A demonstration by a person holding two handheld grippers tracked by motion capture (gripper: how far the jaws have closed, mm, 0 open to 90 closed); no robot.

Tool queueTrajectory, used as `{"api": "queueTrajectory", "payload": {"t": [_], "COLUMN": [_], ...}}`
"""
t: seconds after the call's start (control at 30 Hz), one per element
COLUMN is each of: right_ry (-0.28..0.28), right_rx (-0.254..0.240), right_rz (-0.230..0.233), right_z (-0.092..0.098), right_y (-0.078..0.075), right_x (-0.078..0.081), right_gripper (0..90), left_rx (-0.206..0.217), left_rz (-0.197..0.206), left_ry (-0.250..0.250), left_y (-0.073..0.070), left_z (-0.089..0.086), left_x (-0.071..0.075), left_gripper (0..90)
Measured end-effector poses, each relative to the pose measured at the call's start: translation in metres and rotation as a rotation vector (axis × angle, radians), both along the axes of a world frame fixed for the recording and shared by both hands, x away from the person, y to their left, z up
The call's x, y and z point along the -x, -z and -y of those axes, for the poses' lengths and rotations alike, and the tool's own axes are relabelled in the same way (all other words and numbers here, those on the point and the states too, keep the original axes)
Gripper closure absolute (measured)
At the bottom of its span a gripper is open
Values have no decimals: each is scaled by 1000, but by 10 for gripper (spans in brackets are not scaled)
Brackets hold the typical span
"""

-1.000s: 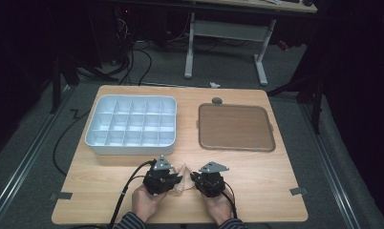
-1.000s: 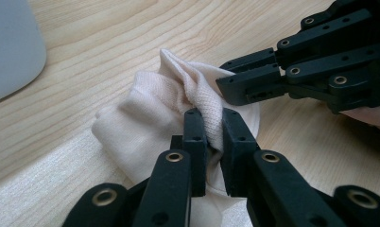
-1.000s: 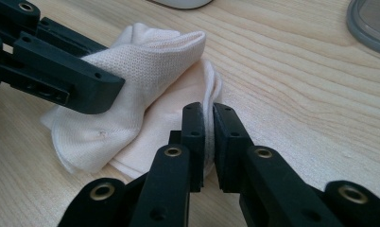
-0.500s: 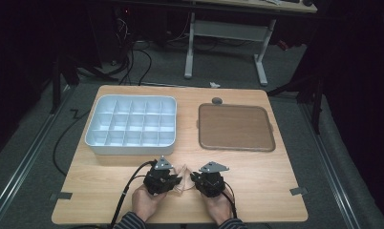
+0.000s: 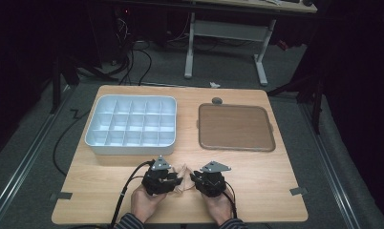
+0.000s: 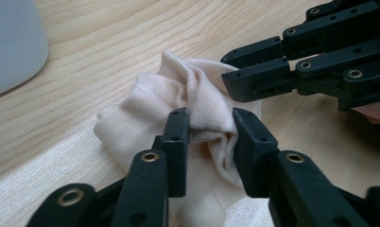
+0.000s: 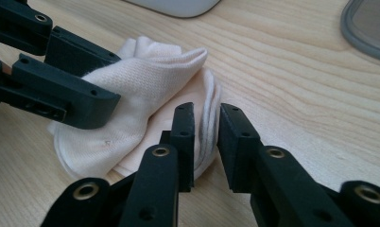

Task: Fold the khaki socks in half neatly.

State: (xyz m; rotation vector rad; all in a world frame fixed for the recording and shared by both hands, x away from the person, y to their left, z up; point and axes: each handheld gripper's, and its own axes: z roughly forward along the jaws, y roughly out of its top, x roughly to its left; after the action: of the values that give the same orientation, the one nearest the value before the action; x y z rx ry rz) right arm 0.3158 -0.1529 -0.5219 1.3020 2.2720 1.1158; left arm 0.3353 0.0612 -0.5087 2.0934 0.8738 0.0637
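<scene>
Near the front edge of the wooden table [image 5: 257, 191], we have both grippers meeting over a cream knitted sock [image 6: 178, 109], bunched into soft folds between them, likely so each can work one end of it. Our left gripper [image 6: 209, 130] has just been opening, its jaws loosely astride a ridge of cloth, and our right gripper [image 7: 207, 125] has likewise been opening, with the sock's layered edge in its narrow gap. Well behind sit the white compartment box [image 5: 133, 125], rigid and glossy, and the flat brown tray [image 5: 235, 126].

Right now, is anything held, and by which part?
Left gripper and right gripper have just been opening their jaws; a cloth fold lies loosely between each pair.
</scene>
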Motion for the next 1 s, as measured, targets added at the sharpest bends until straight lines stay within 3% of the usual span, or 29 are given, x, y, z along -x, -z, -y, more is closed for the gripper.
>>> {"api": "queueTrajectory", "payload": {"t": [0.43, 0.63, 0.87, 1.0], "right_ry": [-13, -31, -52, -74], "right_rx": [-10, -8, -13, -12], "right_rz": [24, 45, 62, 85], "right_z": [5, 7, 4, -1], "right_y": [-14, -24, -34, -41], "right_x": [5, 9, 14, 18], "right_gripper": [751, 756, 757, 754], "left_rx": [15, 25, -23, -16], "left_rz": [19, 20, 1, -19], "left_ry": [-15, -43, -85, -114], "left_y": [-8, -8, -1, 4], "left_z": [-14, -23, -29, -27], "left_x": [5, 9, 8, 7], "left_gripper": [558, 507, 479, 468]}}
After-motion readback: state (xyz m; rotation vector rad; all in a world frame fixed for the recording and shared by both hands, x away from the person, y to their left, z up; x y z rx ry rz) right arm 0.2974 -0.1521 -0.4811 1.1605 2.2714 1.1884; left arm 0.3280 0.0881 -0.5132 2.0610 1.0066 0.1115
